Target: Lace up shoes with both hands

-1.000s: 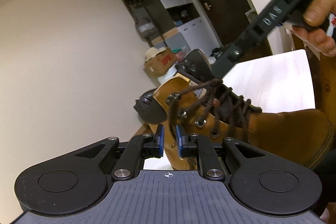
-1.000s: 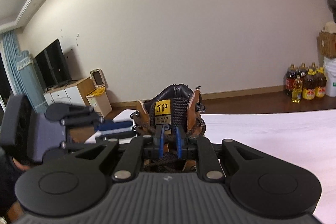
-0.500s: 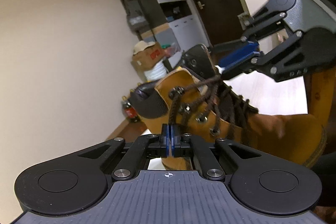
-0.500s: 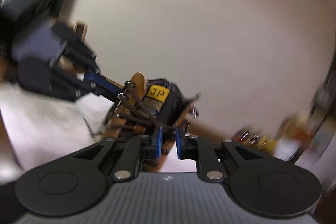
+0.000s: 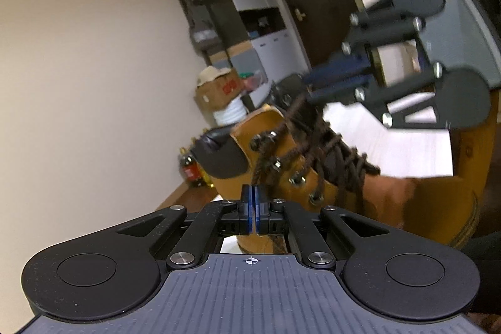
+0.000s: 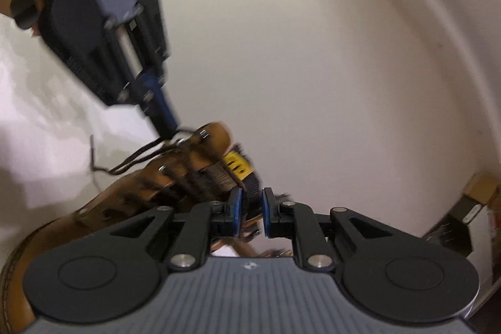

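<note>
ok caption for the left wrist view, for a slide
Left tongs shut on a brown lace of the tan boot, right tongs reaching in at its top.

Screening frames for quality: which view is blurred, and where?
Left wrist view: the tan leather boot is fairly sharp; the other black gripper, the right gripper, is smeared. Right wrist view: the boot, brown lace and left gripper are motion-blurred; walls bow from fisheye.
</note>
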